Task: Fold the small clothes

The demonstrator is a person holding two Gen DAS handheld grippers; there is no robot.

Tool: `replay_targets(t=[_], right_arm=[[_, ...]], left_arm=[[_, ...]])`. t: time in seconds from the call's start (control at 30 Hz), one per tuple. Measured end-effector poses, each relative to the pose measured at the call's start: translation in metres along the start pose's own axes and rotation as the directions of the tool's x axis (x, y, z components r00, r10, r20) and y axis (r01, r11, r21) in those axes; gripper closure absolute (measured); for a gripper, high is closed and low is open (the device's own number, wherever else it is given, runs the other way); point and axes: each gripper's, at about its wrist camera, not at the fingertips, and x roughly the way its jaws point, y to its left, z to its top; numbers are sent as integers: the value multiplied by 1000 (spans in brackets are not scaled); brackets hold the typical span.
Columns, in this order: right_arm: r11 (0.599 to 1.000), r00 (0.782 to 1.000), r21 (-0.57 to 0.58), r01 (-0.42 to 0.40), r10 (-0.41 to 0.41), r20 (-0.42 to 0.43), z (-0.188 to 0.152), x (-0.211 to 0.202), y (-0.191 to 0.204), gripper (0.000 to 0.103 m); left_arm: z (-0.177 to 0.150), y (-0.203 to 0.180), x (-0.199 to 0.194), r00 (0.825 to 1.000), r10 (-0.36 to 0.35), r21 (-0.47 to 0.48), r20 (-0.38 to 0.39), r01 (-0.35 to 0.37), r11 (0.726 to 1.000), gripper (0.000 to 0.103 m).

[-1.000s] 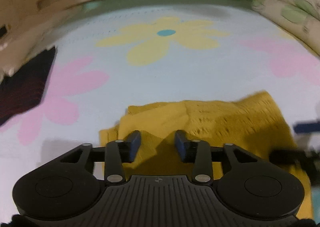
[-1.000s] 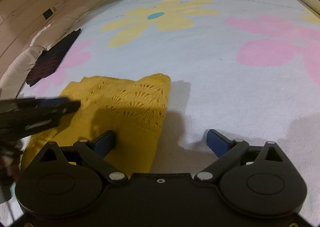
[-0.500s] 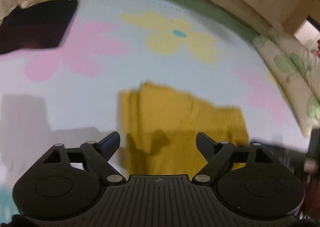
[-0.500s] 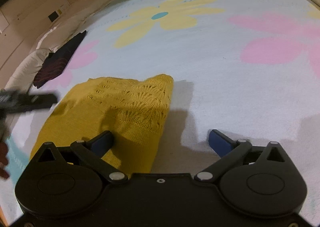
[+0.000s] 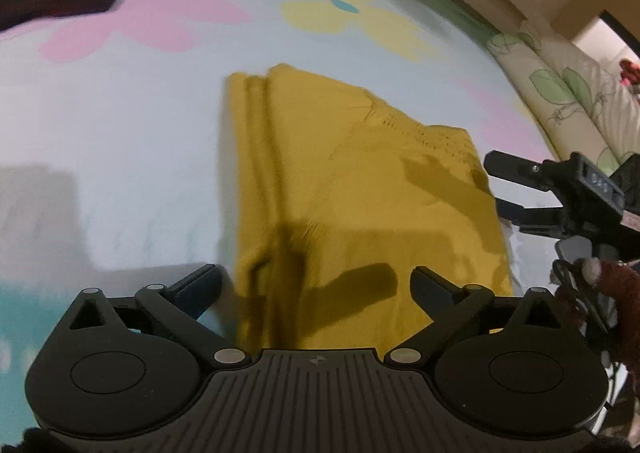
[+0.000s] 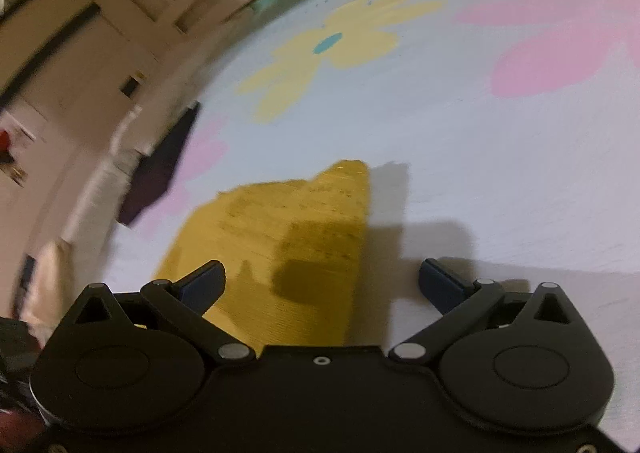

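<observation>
Above the folded yellow garment [image 5: 352, 189] on the flowered blanket [image 5: 120, 141], left claw [image 5: 316, 287] and right claw [image 6: 322, 281] both wide, empty.

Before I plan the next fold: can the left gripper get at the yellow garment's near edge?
Probably yes. The left gripper is open and holds nothing, and the yellow garment lies flat on the flowered blanket right between and ahead of its fingers. The right gripper hangs off to the side.
</observation>
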Motion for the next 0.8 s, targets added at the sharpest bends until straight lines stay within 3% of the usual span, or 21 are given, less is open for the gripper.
replay_targets(t=[0.13,0.23,0.27,0.3,0.33,0.37,0.43,0.57,0.8], right_arm=[[994,993,32,-109,110,-36,1,18,3,0],[991,990,-6,-134,133,-46,1,30,12,1],[989,987,2,-149,149,-53,2,33,13,9],[989,987,22,-149,150,-58,3,36,13,33],[991,989,37,-132,134,-60,3,36,11,48],[991,990,39,-127,129,-56,2,35,10,61],[994,993,6,-107,107,-52,0,31,14,62],[995,997,-67,-67,65,-36,1,18,35,64],[989,997,-122,-80,81,-2,0,-40,70,65]], left_arm=[[10,-11,13,999,-19,36,38,18,999,1],[10,-19,20,998,-16,89,66,11,996,2],[10,-20,21,997,-9,89,73,3,996,3],[7,-22,18,997,7,80,83,-14,997,10],[7,-24,17,995,35,71,94,-42,997,28],[7,-25,14,994,47,73,99,-55,996,54],[8,-27,7,995,-11,68,101,4,998,77],[2,-51,-9,993,18,130,119,-34,991,79],[-15,-89,-61,989,-23,144,147,2,990,79]])
